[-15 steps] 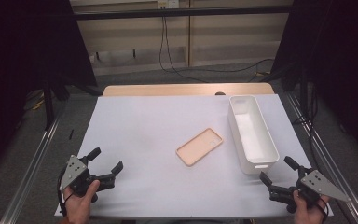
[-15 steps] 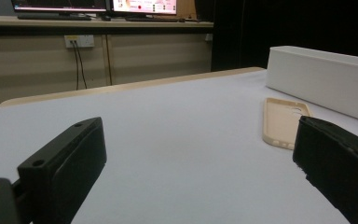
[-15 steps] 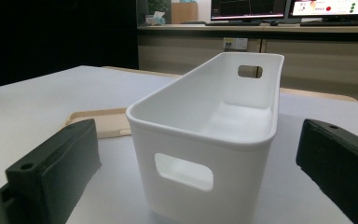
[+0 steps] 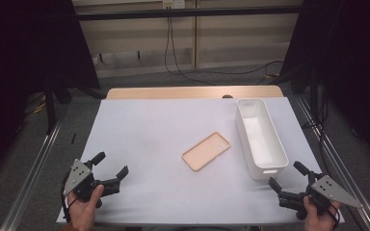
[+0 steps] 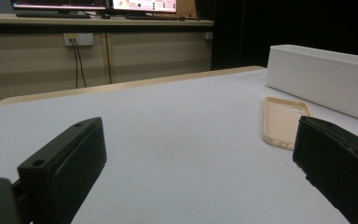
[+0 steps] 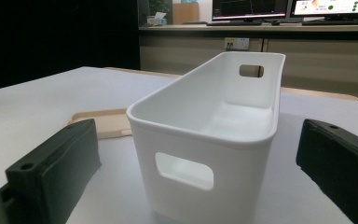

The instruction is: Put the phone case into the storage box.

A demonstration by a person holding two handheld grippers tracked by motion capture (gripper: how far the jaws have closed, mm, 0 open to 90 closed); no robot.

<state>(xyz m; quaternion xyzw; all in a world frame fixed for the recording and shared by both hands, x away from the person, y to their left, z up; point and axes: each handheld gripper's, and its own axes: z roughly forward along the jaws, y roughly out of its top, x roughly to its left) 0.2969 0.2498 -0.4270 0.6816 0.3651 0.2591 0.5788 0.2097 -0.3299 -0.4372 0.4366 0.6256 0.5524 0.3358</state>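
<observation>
From the high view, the left gripper (image 4: 110, 169) rests at the near left corner of the white table cover (image 4: 149, 130), its jaws spread with nothing between them, and the right gripper (image 4: 287, 178) sits at the near right corner, likewise released and empty. A peach phone case (image 4: 206, 151) lies flat, hollow side up, near the middle of the cover, just beside the long white bin (image 4: 261, 138) but apart from it; the bin looks empty. In the left gripper view, the jaws stand wide over bare cover, with the phone case (image 5: 284, 122) ahead to the right and the bin (image 5: 324, 80) beyond it. In the right gripper view, the bin (image 6: 214, 135) stands close in front, end-on between the open jaws, and an edge of the phone case (image 6: 105, 122) shows behind its left side. This looks like the starting pose, before any reach. The next move likely calls for one gripper to travel to the case and pinch a thin raised edge, since it lies flat.
</observation>
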